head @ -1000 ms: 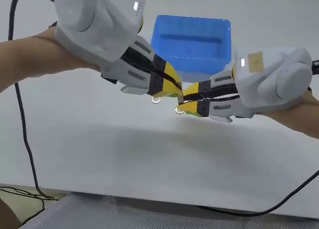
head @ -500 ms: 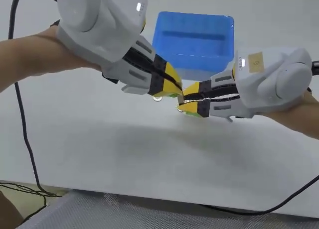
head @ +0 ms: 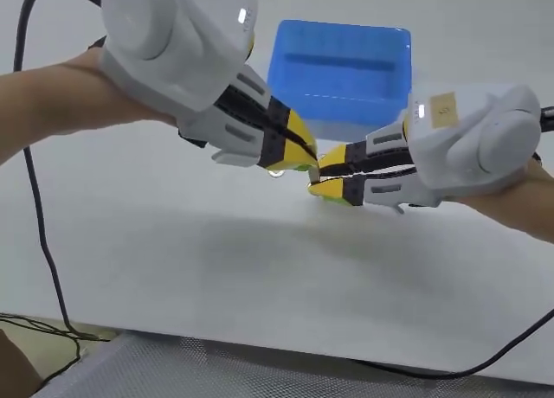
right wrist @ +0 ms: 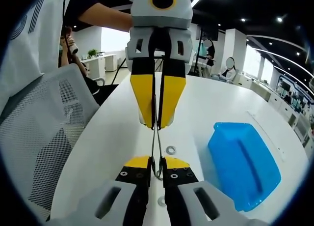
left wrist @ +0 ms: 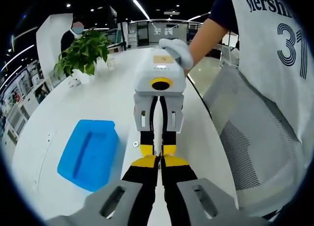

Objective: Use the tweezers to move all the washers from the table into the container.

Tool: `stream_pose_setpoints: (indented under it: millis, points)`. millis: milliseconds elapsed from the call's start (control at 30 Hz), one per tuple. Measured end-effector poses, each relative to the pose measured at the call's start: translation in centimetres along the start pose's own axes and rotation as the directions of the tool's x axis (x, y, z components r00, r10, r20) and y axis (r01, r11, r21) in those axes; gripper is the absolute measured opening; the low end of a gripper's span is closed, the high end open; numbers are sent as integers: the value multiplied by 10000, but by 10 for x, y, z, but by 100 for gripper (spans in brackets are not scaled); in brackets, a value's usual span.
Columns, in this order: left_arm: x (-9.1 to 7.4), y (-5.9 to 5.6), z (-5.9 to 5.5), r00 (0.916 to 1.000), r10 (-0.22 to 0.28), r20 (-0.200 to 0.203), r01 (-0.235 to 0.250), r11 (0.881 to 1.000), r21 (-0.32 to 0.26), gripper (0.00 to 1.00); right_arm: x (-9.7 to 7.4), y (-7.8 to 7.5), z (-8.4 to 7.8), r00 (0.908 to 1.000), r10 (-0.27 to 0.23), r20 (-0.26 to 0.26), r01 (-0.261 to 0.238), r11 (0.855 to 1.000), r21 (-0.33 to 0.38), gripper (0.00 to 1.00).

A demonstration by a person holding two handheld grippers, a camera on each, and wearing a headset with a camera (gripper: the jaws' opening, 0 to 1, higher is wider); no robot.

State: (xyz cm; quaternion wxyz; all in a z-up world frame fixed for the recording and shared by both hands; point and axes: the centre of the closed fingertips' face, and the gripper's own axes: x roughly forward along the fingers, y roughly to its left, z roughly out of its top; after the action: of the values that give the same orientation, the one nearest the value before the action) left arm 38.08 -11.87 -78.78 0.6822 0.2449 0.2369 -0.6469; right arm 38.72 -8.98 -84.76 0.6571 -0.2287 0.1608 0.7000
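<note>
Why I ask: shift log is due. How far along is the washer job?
Done: nothing yet; the blue container looks empty. In hand: the tweezers, gripped between the left gripper and right gripper, both shut. Left: at least two washers on the table.

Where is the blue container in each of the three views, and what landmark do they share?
Head view: blue container at top centre, far side of the white table.
Left gripper view: lower left, left of the right gripper.
Right gripper view: lower right, right of the left gripper.
Shared landmark: the two grippers, tip to tip on the tweezers.
</note>
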Motion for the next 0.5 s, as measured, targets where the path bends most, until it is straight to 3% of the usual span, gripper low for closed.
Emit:
stream_pose_setpoints:
  millis: [500]
  points:
    - [1,3,-3,10000,85,-3,-85,9999,-85,6,4,-1,-3,10000,30,-75,-29,10000,34,10]
